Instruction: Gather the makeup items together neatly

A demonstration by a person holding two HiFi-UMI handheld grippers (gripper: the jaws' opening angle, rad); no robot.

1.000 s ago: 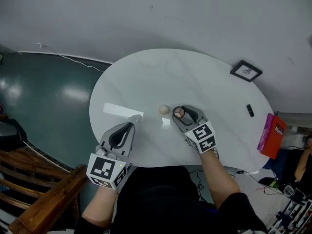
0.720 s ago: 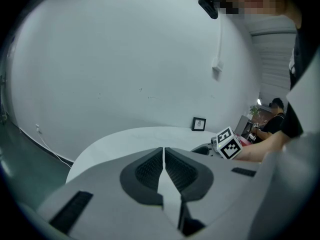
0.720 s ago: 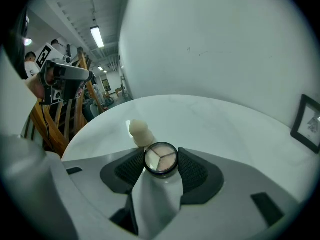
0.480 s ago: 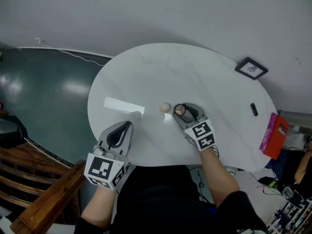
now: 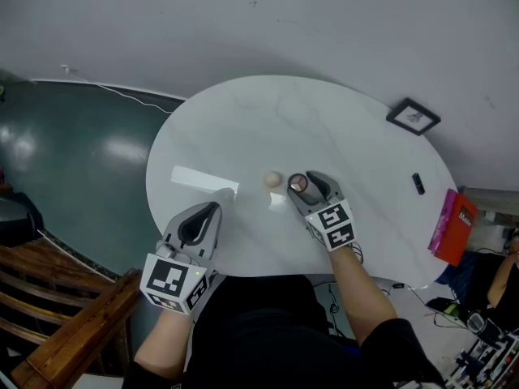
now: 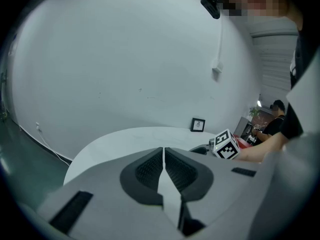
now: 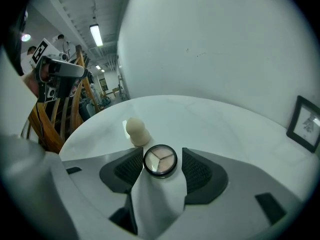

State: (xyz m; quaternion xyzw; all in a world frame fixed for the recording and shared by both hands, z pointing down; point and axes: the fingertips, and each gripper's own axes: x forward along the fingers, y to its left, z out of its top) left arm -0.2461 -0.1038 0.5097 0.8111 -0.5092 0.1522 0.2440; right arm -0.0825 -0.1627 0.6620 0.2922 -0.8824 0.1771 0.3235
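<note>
Grey pads parted slightly on the right gripper [image 7: 160, 159], bracketing a round compact [image 7: 160, 160]. Touches its rim with one pad; leaves a thin gap at the other. Rests low over the near half of the table [image 5: 243, 128], with the compact sitting between the fingertips.

Compact: a black ring round a clear lid, with three pale wedges of powder beneath, pinkish to cream. Just beside it, apart from it and on the side toward the left gripper, a beige egg-shaped makeup sponge [image 7: 136, 130] standing upright on its broad end.

Left gripper [image 6: 163, 151] pressed shut, pad against pad, with nothing in between. Hangs at the near edge of the table, well apart from both items.

White oval top, faintly veined like marble and glossy. At its far right rim, a small black picture frame [image 5: 413, 117] and, nearer, a small dark item [image 5: 416, 183] too small to identify. Beyond that edge, a pink and red box [image 5: 450, 225]. Teal floor [image 5: 73, 160] on the other side, a wooden rail [image 5: 73, 331] close by, a plain white wall behind.

From the right gripper's camera only: ceiling strip lights, wooden chairs, people standing far back. From the left gripper's camera only: the right gripper's marker cube [image 6: 226, 145] in side profile. From the head camera only: the box and the dark item.
</note>
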